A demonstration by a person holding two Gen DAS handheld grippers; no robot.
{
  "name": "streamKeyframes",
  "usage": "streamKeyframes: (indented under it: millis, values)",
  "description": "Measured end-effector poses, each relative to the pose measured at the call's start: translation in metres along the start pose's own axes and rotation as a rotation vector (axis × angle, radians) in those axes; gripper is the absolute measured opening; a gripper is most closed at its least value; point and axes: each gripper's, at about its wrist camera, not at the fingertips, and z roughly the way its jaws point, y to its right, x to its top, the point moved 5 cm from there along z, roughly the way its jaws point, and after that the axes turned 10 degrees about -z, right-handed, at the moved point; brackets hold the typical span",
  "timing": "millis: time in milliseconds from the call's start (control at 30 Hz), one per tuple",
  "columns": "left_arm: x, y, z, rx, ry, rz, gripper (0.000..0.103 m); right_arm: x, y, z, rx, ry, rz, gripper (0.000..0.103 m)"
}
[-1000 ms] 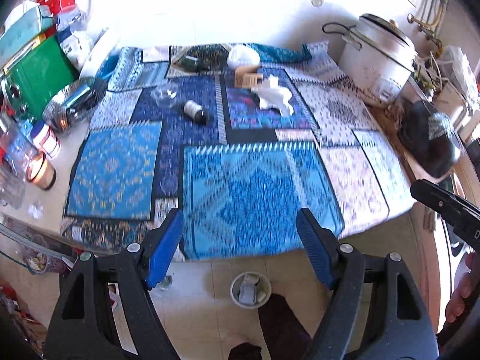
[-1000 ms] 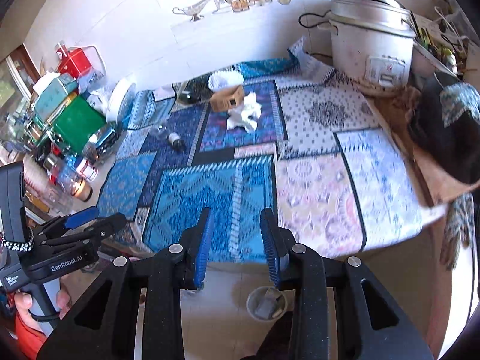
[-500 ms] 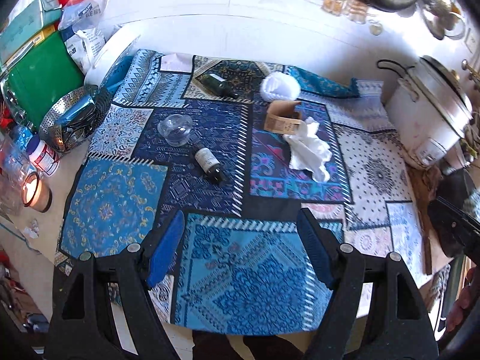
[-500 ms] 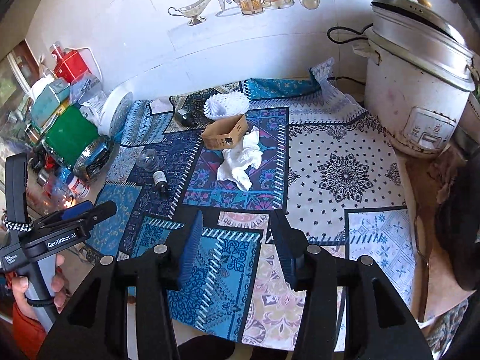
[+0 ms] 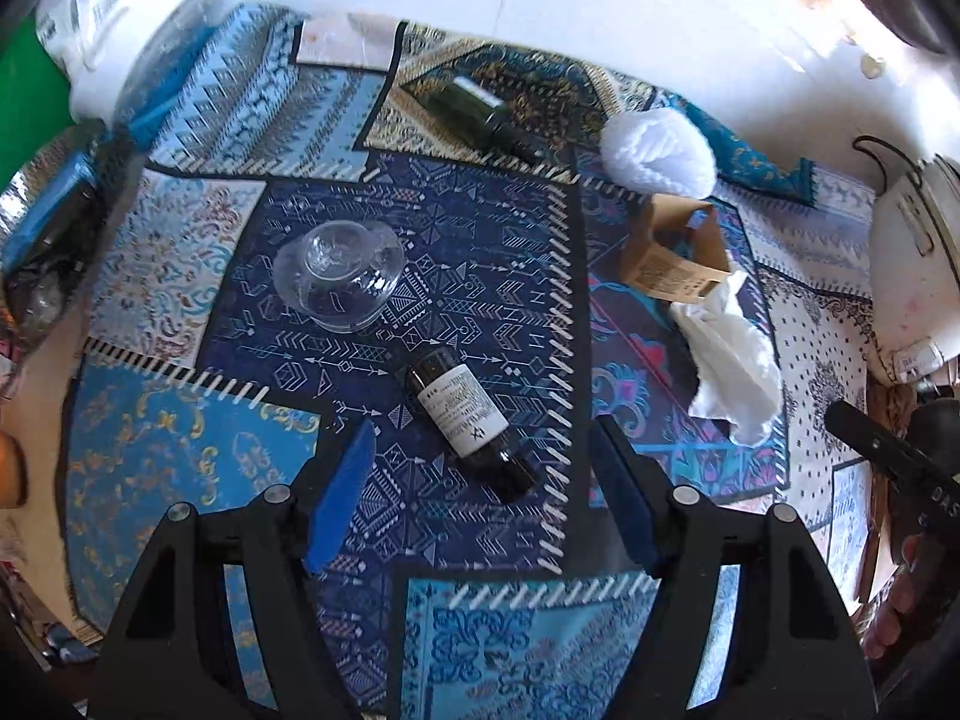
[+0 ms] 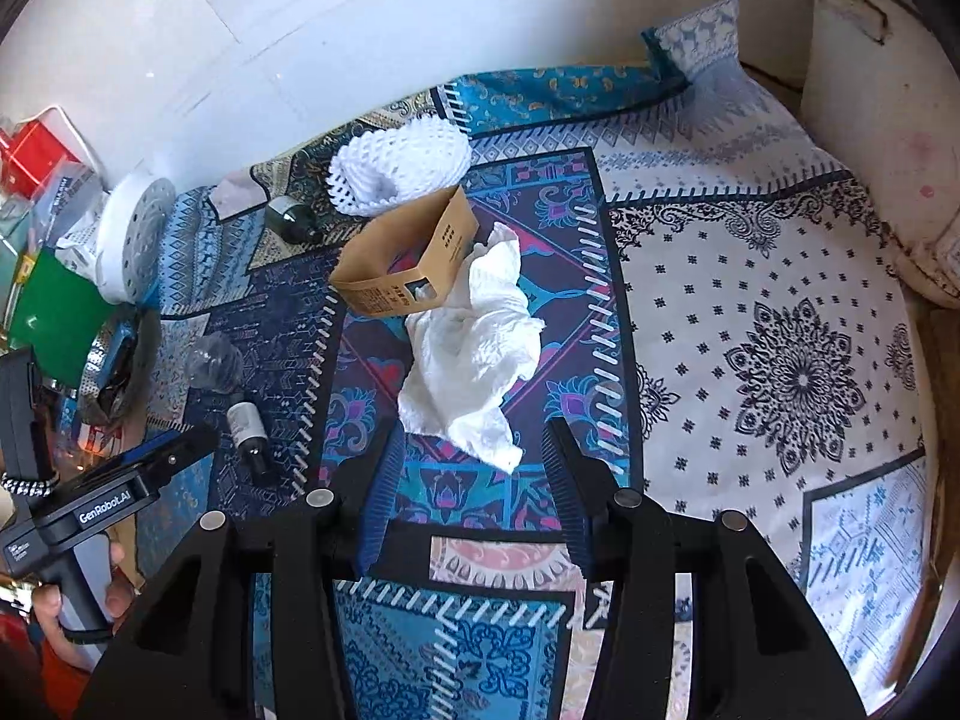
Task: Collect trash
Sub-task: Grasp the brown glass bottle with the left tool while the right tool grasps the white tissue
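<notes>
My left claw [image 5: 480, 492] tips down over the small dark bottle [image 5: 465, 414], open, its jaws just closing a bit. My right claw [image 6: 474, 492] tips down over the white paper wad [image 6: 474, 354], open and empty.

Patchwork blue cloth [image 5: 180, 480], small dark bottle [image 5: 468, 420] with white label lying on its side, clear glass bowl [image 5: 339, 276] upturned, green bottle [image 5: 486, 114] lying flat, white foam net [image 5: 657, 150], open brown carton [image 5: 672, 258], crumpled white tissue [image 5: 729, 360] touching carton, left gripper [image 5: 480, 510] jaws apart, just narrowed, nothing between
</notes>
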Motion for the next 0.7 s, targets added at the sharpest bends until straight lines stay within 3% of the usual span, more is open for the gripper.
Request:
streamKeyframes:
  millis: [133,367,467,567,633,700]
  values:
    - [-0.002,-0.003,0.031,0.014,-0.065,0.002,0.047,0.008,0.0,0.031,0.007,-0.042,0.012,0.044]
    - [-0.001,0.001,0.047,0.014,-0.075,0.007,0.045,0.017,-0.007,0.058,0.013,-0.059,0.011,0.044]
    - [0.004,0.004,0.053,0.023,-0.074,-0.006,0.045,0.017,-0.009,0.065,0.065,-0.069,0.05,0.044]
    - [0.007,0.007,0.055,0.019,-0.065,-0.014,0.042,0.018,-0.014,0.069,0.036,-0.066,0.02,0.044]
    - [0.008,0.009,0.056,0.03,-0.057,-0.007,0.038,0.019,-0.017,0.072,0.009,-0.067,-0.01,0.036]
    - [0.009,0.012,0.059,0.04,-0.049,0.0,0.033,0.018,-0.019,0.075,0.01,-0.079,-0.02,0.012]
